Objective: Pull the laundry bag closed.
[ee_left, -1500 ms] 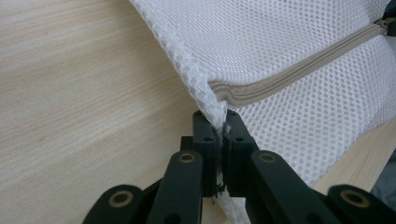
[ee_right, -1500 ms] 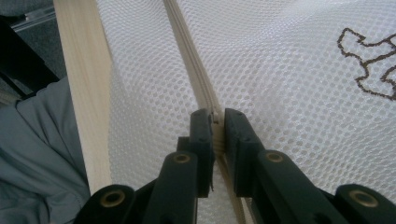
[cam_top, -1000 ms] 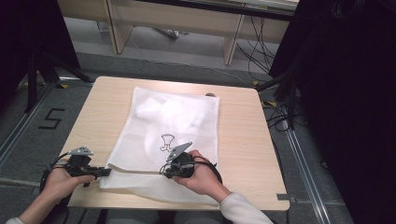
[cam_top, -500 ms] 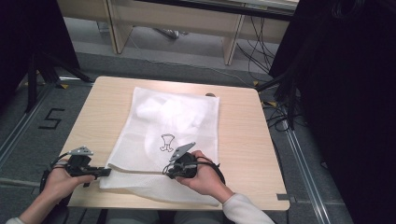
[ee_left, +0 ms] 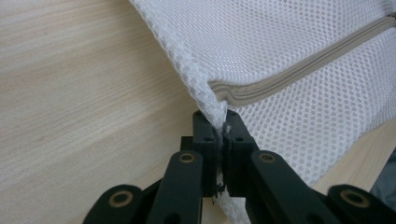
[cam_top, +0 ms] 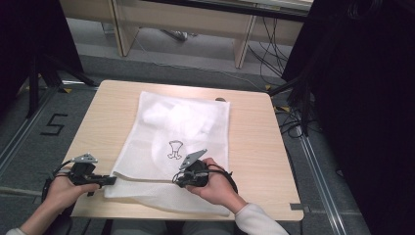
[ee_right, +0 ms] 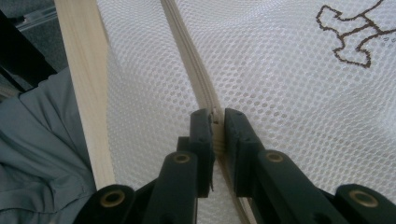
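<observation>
A white mesh laundry bag (cam_top: 183,129) with a small dark printed figure (cam_top: 174,149) lies flat on the wooden table (cam_top: 254,142). Its beige zipper (ee_right: 187,51) runs along the near edge. My left gripper (cam_top: 108,180) is at the bag's near left corner. In the left gripper view its jaws (ee_left: 220,119) are shut on the mesh corner where the zipper (ee_left: 299,70) ends. My right gripper (cam_top: 177,180) sits further right along the same edge. The right gripper view shows it (ee_right: 217,115) shut on the zipper line, with the mesh (ee_right: 289,84) stretched flat ahead.
The table's near edge (cam_top: 195,215) lies just behind both hands. A floor mark "5" (cam_top: 54,125) is at the left. Desk legs (cam_top: 244,46) and cables (cam_top: 293,117) lie beyond the far and right sides. Grey clothing (ee_right: 42,154) shows below the table edge.
</observation>
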A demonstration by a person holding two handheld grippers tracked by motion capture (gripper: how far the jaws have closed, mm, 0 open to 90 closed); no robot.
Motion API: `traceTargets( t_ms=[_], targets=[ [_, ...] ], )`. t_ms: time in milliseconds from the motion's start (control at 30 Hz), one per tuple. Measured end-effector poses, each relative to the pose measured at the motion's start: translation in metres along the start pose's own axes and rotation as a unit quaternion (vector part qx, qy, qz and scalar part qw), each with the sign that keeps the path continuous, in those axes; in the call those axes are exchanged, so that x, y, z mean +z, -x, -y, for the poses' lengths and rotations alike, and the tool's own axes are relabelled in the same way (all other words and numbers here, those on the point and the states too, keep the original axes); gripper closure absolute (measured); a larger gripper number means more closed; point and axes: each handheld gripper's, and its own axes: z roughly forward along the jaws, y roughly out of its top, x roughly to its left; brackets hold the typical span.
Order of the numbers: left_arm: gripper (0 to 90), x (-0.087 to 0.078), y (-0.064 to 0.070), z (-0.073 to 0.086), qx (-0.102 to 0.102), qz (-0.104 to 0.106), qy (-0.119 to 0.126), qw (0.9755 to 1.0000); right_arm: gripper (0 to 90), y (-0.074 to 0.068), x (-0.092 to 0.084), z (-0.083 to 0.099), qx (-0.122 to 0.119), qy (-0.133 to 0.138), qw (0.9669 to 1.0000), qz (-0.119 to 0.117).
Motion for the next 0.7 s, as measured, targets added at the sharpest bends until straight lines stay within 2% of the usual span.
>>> traceTargets(
  t_ms=[67,133,167,200,233,267,300,333,400,433,467,533,567,600,633,700],
  targets=[
    [85.4,-0.0008,-0.0003,-0.0005,0.001,0.0,-0.007,1.0,82.9,0.0013,-0.0013,0.0004,-0.004,-0.003,1.0,-0.001],
    [85.4,0.0004,-0.0001,0.0002,0.0,0.0,0.002,1.0,82.9,0.001,-0.0011,0.0012,-0.001,0.0,1.0,0.001],
    [85.4,-0.0015,-0.0007,-0.0005,0.007,-0.006,-0.011,0.9999,82.9,0.0009,-0.0024,0.0014,0.0,-0.003,1.0,0.001],
    [85.4,-0.0025,-0.0022,-0.0009,0.015,-0.002,-0.021,0.9997,82.9,0.0001,-0.0028,0.0016,0.005,-0.006,1.0,0.002],
    [85.4,-0.0008,-0.0003,-0.0006,0.001,0.0,-0.009,1.0,83.0,0.0,-0.0031,0.0018,0.006,-0.007,1.0,0.002],
    [85.4,-0.0021,-0.0016,-0.0008,0.011,0.0,-0.017,0.9998,82.9,0.0006,-0.003,0.0022,0.002,-0.006,1.0,0.002],
    [85.4,-0.0014,-0.0007,-0.0006,0.005,0.0,-0.012,0.9999,82.9,0.001,-0.0028,0.0024,-0.004,-0.005,1.0,0.001],
    [85.4,-0.0009,-0.0002,-0.0006,0.002,0.0,-0.009,1.0,83.0,-0.0001,-0.0029,0.0032,0.007,0.0,1.0,0.004],
    [85.4,-0.0017,-0.0012,-0.0007,0.008,-0.002,-0.015,0.9999,83.0,0.0009,-0.0046,0.0035,0.003,-0.005,1.0,0.003],
    [85.4,-0.0017,-0.0011,-0.0008,0.008,-0.001,-0.015,0.9999,83.0,0.0009,-0.0038,0.0042,0.0,0.0,1.0,0.001],
    [85.4,-0.0008,-0.0002,-0.0005,0.001,-0.001,-0.009,1.0,83.0,0.0005,-0.0046,0.0049,0.007,-0.004,1.0,0.003],
    [85.4,-0.0031,-0.0029,-0.0011,0.02,0.0,-0.025,0.9995,83.0,0.0004,-0.0042,0.0061,0.008,0.0,1.0,0.003],
    [85.4,-0.0021,-0.0017,-0.0008,0.011,-0.001,-0.018,0.9998,82.9,0.0007,-0.0052,0.006,0.005,-0.005,1.0,0.004],
    [85.4,-0.0031,-0.0029,-0.0011,0.02,-0.001,-0.026,0.9995,82.9,0.0011,-0.0052,0.0065,0.006,-0.004,1.0,0.003],
    [85.4,-0.0007,0.0,-0.0006,0.0,-0.001,-0.008,1.0,82.9,0.0014,-0.0062,0.0066,0.007,-0.006,1.0,0.002],
    [85.4,-0.0009,-0.0001,-0.0006,0.001,-0.001,-0.009,1.0,82.9,0.0011,-0.0063,0.0074,0.011,-0.004,0.9999,0.004]
  ],
)
